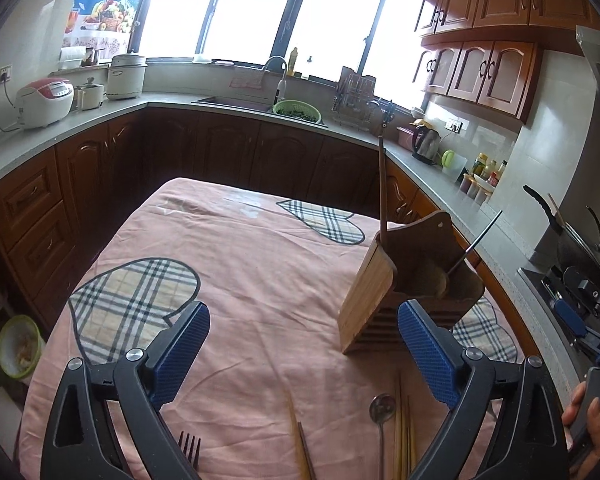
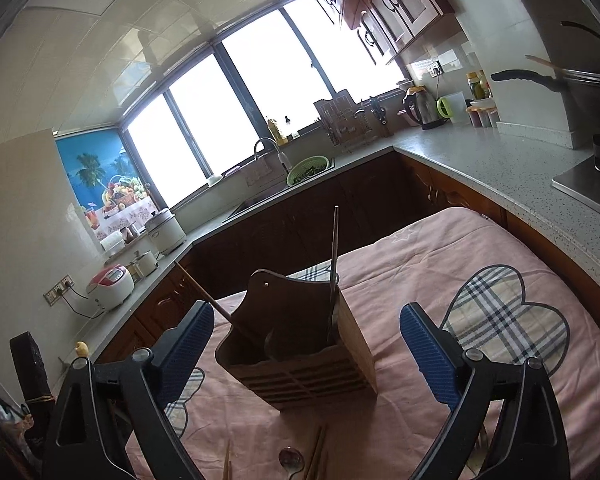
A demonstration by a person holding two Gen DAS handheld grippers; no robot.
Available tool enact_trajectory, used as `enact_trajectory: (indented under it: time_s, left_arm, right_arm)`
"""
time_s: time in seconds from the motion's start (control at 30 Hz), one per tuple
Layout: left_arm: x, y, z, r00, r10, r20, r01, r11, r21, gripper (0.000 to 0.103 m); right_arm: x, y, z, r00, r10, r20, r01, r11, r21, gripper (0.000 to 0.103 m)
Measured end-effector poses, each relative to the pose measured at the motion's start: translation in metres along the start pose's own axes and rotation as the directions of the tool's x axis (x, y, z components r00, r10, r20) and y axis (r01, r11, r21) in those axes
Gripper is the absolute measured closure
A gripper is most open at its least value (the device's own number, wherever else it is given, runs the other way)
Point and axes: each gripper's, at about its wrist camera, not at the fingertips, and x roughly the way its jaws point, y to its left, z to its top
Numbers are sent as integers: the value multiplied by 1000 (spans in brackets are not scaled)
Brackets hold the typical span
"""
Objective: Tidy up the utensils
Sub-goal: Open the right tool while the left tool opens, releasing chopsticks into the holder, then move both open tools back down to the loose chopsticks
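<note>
utensils lie on a pink cloth [image 1: 260, 280] nearest the cameras: in the left wrist view a fork [image 1: 189, 446] sits just inside the left claw's [image 1: 304, 354] left finger, with chopsticks [image 1: 404, 436] and a spoon [image 1: 382, 408] low between the fingers, closer to the right one. the left claw is wide open, nothing between its blue pads. beyond its right finger stands a wooden holder [image 1: 404, 280], with one stick upright in its left part and a thin dark handle leaning out to the right. the right claw [image 2: 306, 350] is also wide open and empty; the spoon [image 2: 291, 460] and chopsticks [image 2: 316, 454] lie below it, and the holder [image 2: 300, 352] stands straight ahead between its fingers, not touching either. far behind, a counter [image 2: 480, 160], sink and bright windows. at the right edge of the left view, a hand [image 1: 588, 420] grips the other tool.
</note>
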Motion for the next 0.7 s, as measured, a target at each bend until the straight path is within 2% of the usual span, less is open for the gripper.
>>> enact_trajectory:
  time_s: [0.33, 0.7]
  left_arm:
    - [-41, 18, -24, 998, 31, -48, -33, 999, -28, 7]
    - [-52, 19, -35, 994, 54, -97, -56, 998, -16, 7]
  right_arm:
    - [-31, 14, -44, 998, -18, -66, 15, 999, -48, 8]
    - [-51, 0, -83, 990, -68, -122, 62, 997, -56, 8]
